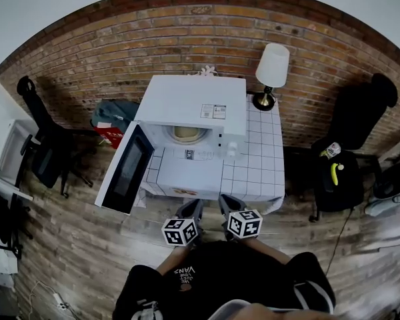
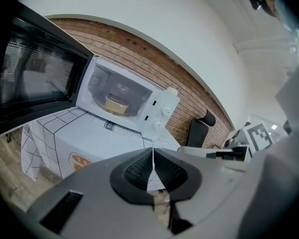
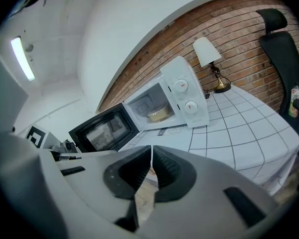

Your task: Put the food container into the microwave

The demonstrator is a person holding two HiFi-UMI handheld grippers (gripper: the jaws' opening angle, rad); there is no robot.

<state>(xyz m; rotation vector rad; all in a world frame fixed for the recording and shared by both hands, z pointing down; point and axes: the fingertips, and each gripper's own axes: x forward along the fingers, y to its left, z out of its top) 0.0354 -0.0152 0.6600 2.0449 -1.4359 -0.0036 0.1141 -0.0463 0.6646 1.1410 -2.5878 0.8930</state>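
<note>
The white microwave [image 1: 193,112] stands on a table with a white grid cloth [image 1: 260,165], its dark door [image 1: 125,170] swung open to the left. The food container [image 1: 187,134], a pale round tub, sits inside the cavity; it also shows in the left gripper view [image 2: 116,104] and the right gripper view [image 3: 159,113]. My left gripper [image 1: 192,210] and right gripper [image 1: 225,204] hover side by side near the table's front edge, a little back from the microwave. Both are shut with nothing between their jaws, as also seen up close for the left gripper [image 2: 153,156] and the right gripper [image 3: 151,153].
A lamp with a white shade [image 1: 272,69] stands at the table's back right corner. Black chairs sit to the left [image 1: 43,142] and right [image 1: 343,172] of the table. A brick wall [image 1: 87,59] runs behind. The floor is wooden planks.
</note>
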